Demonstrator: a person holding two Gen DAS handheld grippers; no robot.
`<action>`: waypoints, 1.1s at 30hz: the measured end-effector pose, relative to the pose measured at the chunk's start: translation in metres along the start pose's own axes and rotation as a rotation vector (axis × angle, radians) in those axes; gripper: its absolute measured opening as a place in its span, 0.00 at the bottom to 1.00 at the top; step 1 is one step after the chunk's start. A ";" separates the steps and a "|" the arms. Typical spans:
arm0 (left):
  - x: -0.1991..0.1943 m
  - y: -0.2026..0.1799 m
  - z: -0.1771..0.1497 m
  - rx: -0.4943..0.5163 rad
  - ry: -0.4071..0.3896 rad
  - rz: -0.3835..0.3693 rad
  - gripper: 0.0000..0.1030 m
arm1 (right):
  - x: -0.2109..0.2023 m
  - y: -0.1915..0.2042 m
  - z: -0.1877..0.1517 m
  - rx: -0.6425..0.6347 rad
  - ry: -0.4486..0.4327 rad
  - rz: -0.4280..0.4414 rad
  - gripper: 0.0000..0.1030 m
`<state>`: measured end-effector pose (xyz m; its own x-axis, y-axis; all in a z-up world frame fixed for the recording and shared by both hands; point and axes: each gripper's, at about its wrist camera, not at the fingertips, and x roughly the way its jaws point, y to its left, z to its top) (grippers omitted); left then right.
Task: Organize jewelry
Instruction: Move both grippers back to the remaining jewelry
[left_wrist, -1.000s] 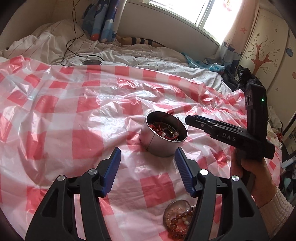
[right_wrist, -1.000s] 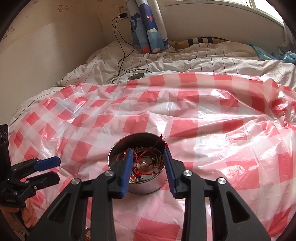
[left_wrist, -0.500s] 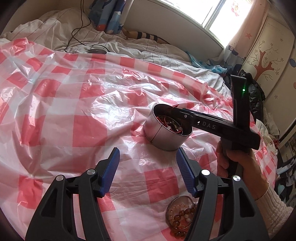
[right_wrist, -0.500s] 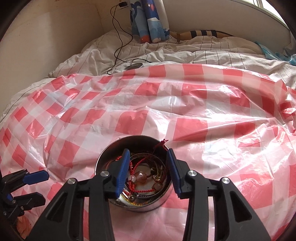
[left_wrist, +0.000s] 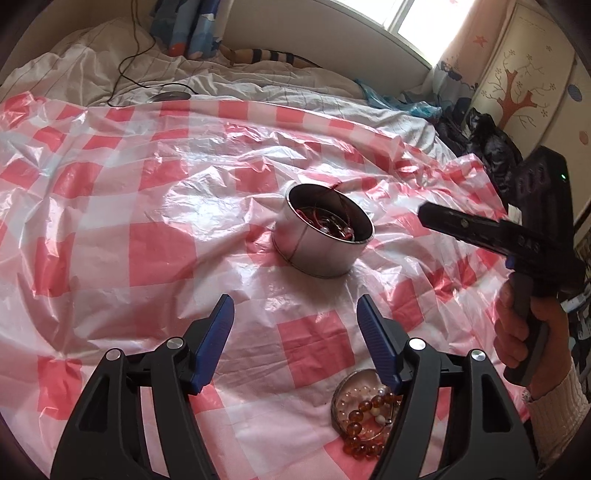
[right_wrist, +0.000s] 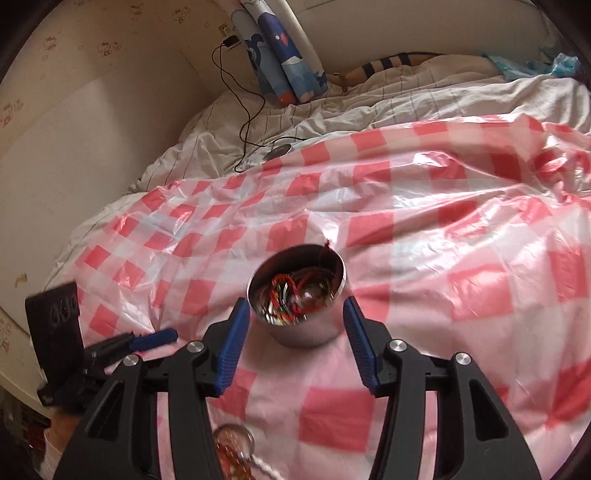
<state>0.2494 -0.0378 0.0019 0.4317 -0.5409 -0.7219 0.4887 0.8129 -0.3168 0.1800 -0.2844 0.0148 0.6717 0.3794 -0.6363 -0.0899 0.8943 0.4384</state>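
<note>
Round shiny metal tin (left_wrist: 325, 236) seen at centre of left view, standing on crinkled glossy red-and-white checked plastic sheet (left_wrist: 147, 206) spread over bed. Inside tin: tangled red cords (right_wrist: 291, 291) and beads, blurred in right view. Left claw (left_wrist: 295, 332) apart and opening, nothing between jaws. Right claw (right_wrist: 295, 343) apart and opening, empty, tin just beyond tips. Small round dish (left_wrist: 364, 410) with amber bead bracelet (left_wrist: 365, 424) at lower right, partly hidden by claw finger.

Bead bracelet (left_wrist: 364, 417) partly hidden behind left gripper (left_wrist: 295, 314)
</note>
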 end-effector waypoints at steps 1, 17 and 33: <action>0.001 -0.004 -0.002 0.024 0.014 -0.002 0.64 | -0.011 0.002 -0.015 -0.017 -0.004 -0.018 0.50; -0.014 -0.055 -0.088 0.258 0.104 -0.056 0.62 | -0.020 0.014 -0.085 -0.072 0.044 -0.112 0.50; -0.004 -0.050 -0.098 0.189 0.157 -0.055 0.10 | 0.000 0.028 -0.087 -0.101 0.032 -0.094 0.54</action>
<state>0.1488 -0.0550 -0.0391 0.2850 -0.5308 -0.7982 0.6476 0.7205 -0.2479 0.1139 -0.2390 -0.0285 0.6572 0.2985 -0.6921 -0.1018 0.9450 0.3110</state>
